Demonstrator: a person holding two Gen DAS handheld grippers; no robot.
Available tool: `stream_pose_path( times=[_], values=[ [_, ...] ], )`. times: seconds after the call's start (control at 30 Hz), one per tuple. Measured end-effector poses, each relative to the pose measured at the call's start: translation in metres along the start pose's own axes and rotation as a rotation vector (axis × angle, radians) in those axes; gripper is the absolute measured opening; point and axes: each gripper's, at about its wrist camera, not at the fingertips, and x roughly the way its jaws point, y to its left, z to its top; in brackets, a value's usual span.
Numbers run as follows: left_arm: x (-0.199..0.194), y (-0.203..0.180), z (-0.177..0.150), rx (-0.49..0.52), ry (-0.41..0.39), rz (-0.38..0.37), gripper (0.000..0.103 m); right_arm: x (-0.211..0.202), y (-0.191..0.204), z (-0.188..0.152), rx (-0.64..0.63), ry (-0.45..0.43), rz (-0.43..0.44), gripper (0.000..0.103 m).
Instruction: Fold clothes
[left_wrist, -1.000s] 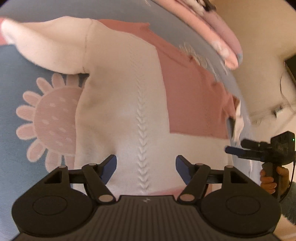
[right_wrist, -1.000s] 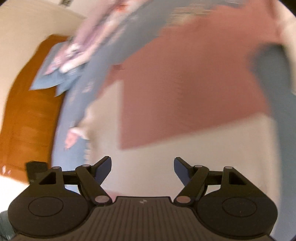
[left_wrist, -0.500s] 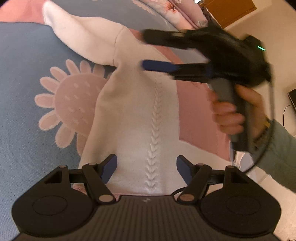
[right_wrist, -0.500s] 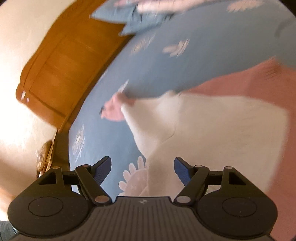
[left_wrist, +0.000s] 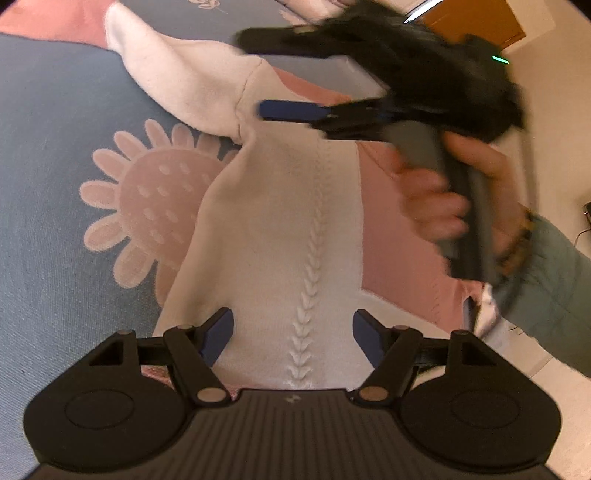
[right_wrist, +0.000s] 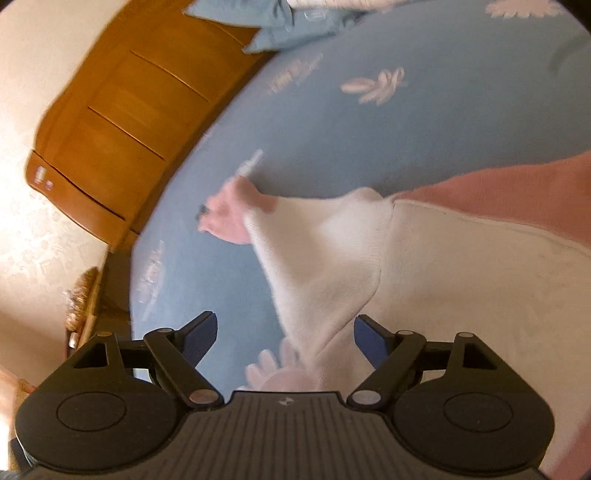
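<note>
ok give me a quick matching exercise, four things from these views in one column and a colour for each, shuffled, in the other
Things:
1. sleeve of the sweater
2. bedspread
3. headboard
4. flower print on the bedspread

Colours:
A. blue
B. pink
C. cream white
D. orange-brown wood

Pairs: 1-C, 2-A, 3-D, 4-B
</note>
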Motion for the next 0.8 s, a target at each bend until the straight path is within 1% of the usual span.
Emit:
stream_pose_path(
  times=[0.07,0.13,0.17,0.2,0.27,0.33,0.4,0.47,0.53,0.6,0.63,0.7,0.8],
  values=[
    [-0.001,-0.01,0.005,0.02,0.017,0.042,0.072,-0.029,0.005,-0.011,0.01,-0.038,-0.023,0.085],
    [-0.003,-0.026,0.01,0.075,0.023,0.08,0.072,-0.062,0.008,-0.027,0.034,-0.082,-0.062,0.085],
    [-0.004,-0.036,0.012,0.119,0.023,0.09,0.072,-0.077,0.009,-0.036,0.052,-0.103,-0.077,0.085],
    [-0.004,-0.046,0.015,0.163,0.023,0.101,0.072,-0.094,0.009,-0.048,0.073,-0.125,-0.102,0.085],
    [-0.003,-0.067,0.021,0.252,0.024,0.12,0.073,-0.129,0.006,-0.073,0.1,-0.161,-0.194,0.085],
    [0.006,-0.093,0.028,0.349,0.034,0.133,0.073,-0.164,0.001,-0.099,0.133,-0.191,-0.311,0.085],
    [0.016,-0.112,0.032,0.442,0.048,0.126,0.073,-0.198,-0.004,-0.124,0.171,-0.217,-0.458,0.085],
    [0.028,-0.131,0.04,0.522,0.073,0.088,0.073,-0.225,-0.01,-0.145,0.204,-0.238,-0.628,0.084],
    [0.046,-0.15,0.041,0.565,0.103,0.048,0.073,-0.253,-0.019,-0.167,0.233,-0.253,-0.819,0.081],
    [0.06,-0.167,0.038,0.607,0.113,0.023,0.073,-0.273,-0.03,-0.187,0.217,-0.239,-1.016,0.076],
    [0.065,-0.175,0.036,0.623,0.112,0.014,0.073,-0.279,-0.037,-0.197,0.2,-0.227,-1.095,0.075],
    [0.074,-0.191,0.027,0.634,0.113,0.001,0.073,-0.283,-0.05,-0.208,0.183,-0.213,-1.138,0.068],
    [0.092,-0.212,0.012,0.64,0.116,0.014,0.073,-0.289,-0.07,-0.226,0.158,-0.19,-1.203,0.068]
  ],
)
